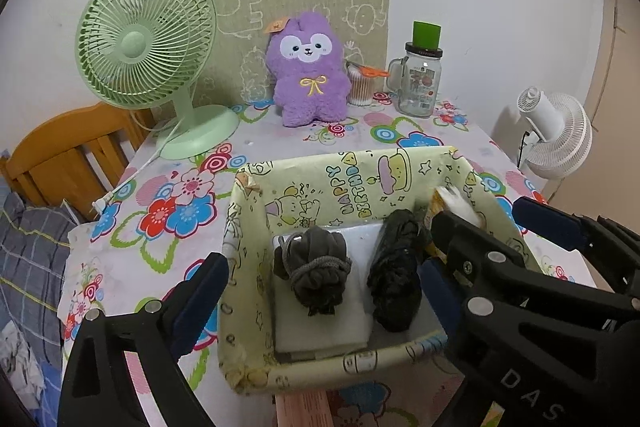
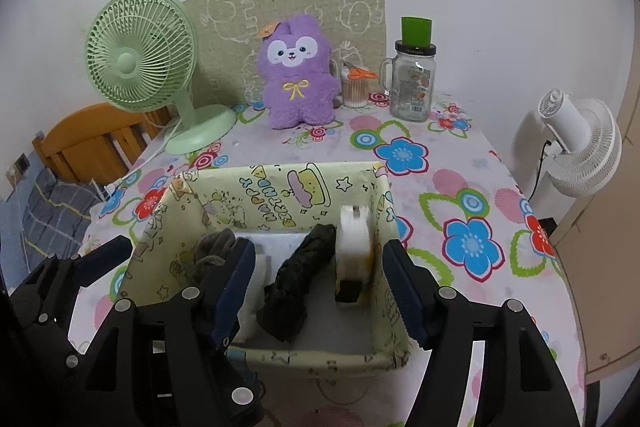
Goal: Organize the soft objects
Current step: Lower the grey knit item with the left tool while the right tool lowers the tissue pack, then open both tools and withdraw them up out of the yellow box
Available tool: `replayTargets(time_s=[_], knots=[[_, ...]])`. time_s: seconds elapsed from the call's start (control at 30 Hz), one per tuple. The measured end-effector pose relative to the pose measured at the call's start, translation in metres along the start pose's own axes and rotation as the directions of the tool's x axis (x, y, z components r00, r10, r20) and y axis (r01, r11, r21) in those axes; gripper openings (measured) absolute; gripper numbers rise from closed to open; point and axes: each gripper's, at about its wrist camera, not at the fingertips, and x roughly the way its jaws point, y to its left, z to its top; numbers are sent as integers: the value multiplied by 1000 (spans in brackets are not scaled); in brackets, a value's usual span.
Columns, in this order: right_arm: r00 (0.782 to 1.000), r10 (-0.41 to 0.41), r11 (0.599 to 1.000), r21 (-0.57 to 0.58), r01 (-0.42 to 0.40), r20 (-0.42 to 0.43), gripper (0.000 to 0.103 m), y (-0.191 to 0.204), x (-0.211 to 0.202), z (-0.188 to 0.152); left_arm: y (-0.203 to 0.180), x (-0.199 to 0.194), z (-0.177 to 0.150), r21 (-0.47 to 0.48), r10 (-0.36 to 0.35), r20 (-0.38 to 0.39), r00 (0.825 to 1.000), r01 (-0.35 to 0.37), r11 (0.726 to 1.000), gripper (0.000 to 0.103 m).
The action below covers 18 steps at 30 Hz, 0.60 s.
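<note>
Both the left gripper (image 1: 324, 279) and right gripper (image 2: 318, 267) were held apart, unclamped, over the box (image 1: 256, 291) near the tabletop's (image 2: 460, 163) front edge.

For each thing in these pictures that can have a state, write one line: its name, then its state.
Left tongs: open, holding nothing.
Right tongs: open, holding nothing.
Box: open-topped, holding soft items.
Grey bundle: tied, lying in box.
Black bundle: rolled, lying in box.
White-and-yellow item: standing on edge by the box wall.
Glass jar: lidded.
Purple plush: upright.
</note>
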Motion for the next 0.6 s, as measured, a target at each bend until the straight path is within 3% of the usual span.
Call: replayTargets(time_s=[0.6], knots=[[997, -9, 1000, -2, 10, 73, 81, -1, -45, -20, -13, -42, -18, 16, 1, 63, 998, -2, 1000, 100]])
